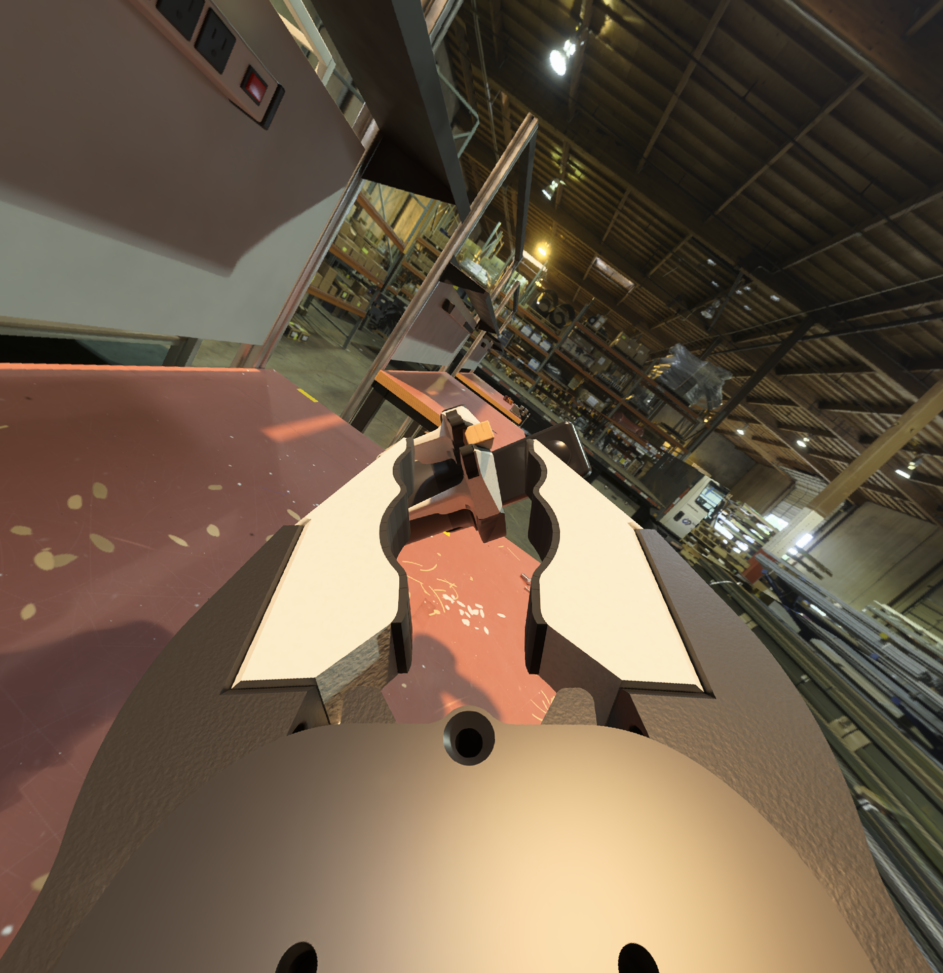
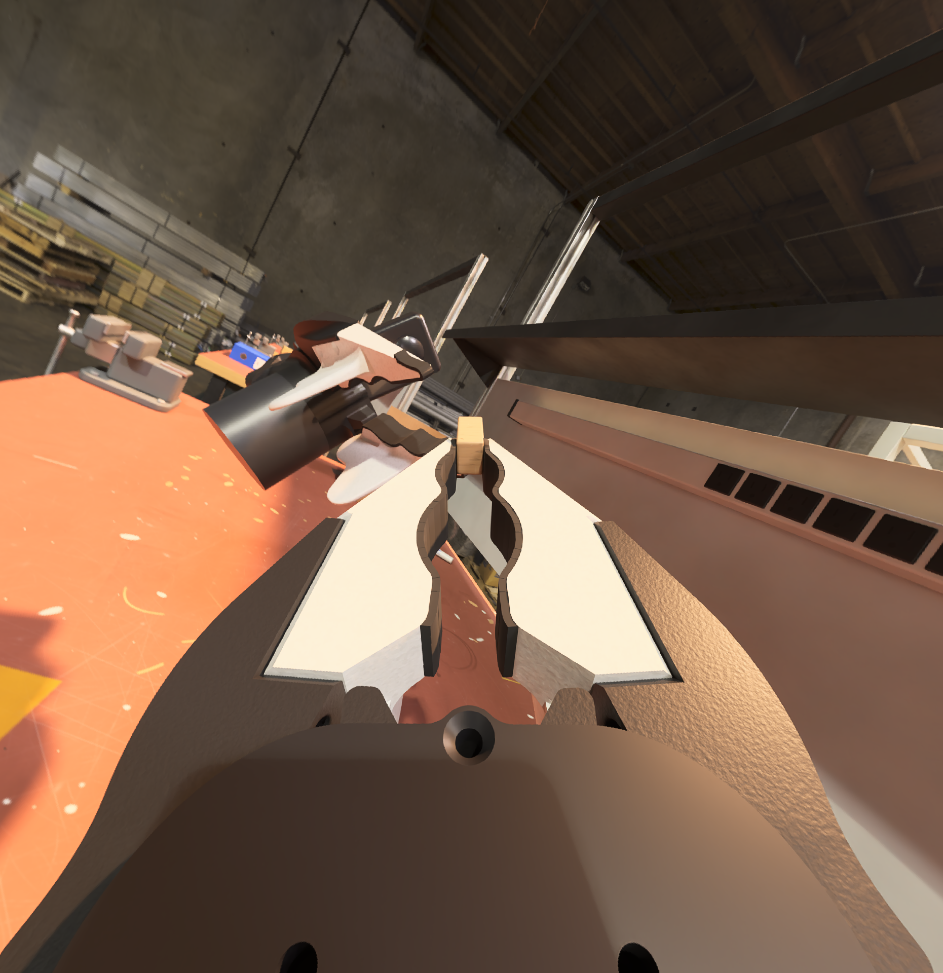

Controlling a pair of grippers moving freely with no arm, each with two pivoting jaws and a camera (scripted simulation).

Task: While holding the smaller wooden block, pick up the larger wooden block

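My right gripper (image 2: 469,447) is shut on the smaller wooden block (image 2: 469,442), a pale tan cube pinched at the fingertips and held above the reddish workbench (image 2: 90,500). In the left wrist view the same block (image 1: 478,433) shows farther off, in the right gripper's tips. My left gripper (image 1: 469,447) is open and empty, with its jaws spread wide and pointing at the right gripper. It also shows in the right wrist view (image 2: 440,400), open, just left of the held block. The larger wooden block shows in neither view.
A grey bench vise (image 2: 127,358) stands at the bench's far left edge. A back panel with sockets and a red switch (image 1: 216,58) rises behind the bench (image 1: 116,474), and a slotted panel (image 2: 774,500) runs close on the right. A yellow patch (image 2: 11,700) marks the bench top.
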